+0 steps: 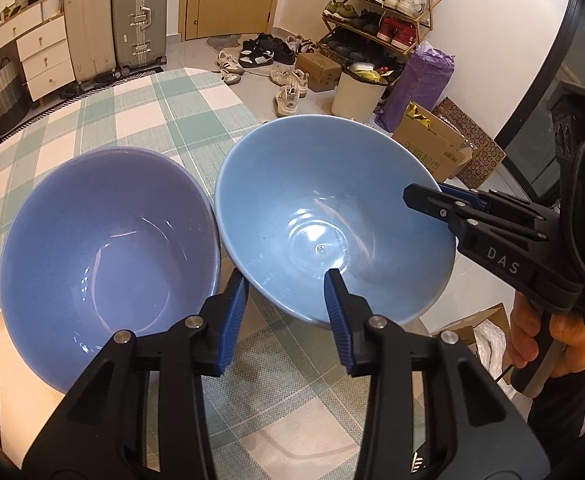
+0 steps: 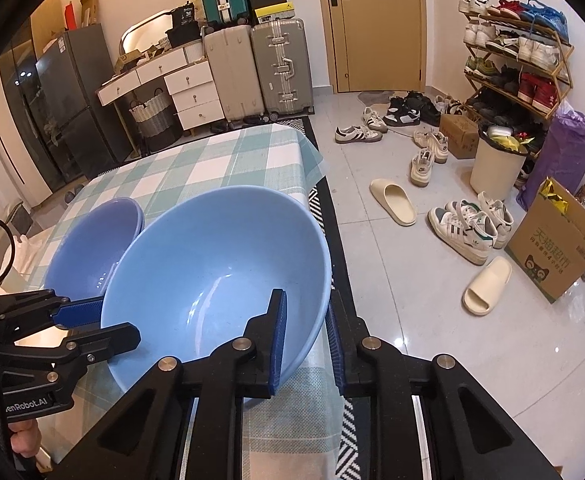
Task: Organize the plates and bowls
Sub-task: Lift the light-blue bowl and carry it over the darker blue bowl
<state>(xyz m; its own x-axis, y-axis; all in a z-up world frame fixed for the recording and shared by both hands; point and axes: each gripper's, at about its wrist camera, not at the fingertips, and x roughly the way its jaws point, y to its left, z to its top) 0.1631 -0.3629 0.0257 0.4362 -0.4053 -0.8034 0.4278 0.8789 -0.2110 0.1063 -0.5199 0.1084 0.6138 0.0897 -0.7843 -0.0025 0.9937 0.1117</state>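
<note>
Your right gripper (image 2: 306, 336) clamps the rim of the light blue bowl (image 2: 212, 264), tilted above the worktop (image 2: 196, 160) edge. Your left gripper (image 1: 286, 296) hangs open, straddling that bowl's near rim. The purple bowl (image 1: 104, 240) sits just beside it. Next, I judge: lower blue into purple to nest them.

White tile floor (image 2: 404, 280), shoes scattered. Tan door (image 2: 372, 24) in white wall. Suitcases (image 2: 260, 68) beside white drawer unit (image 2: 188, 88). Shoe rack (image 2: 520, 52) right, bin (image 2: 496, 164) and cardboard box (image 2: 552, 252) near it. Checked tablecloth (image 2: 212, 160) on table.
</note>
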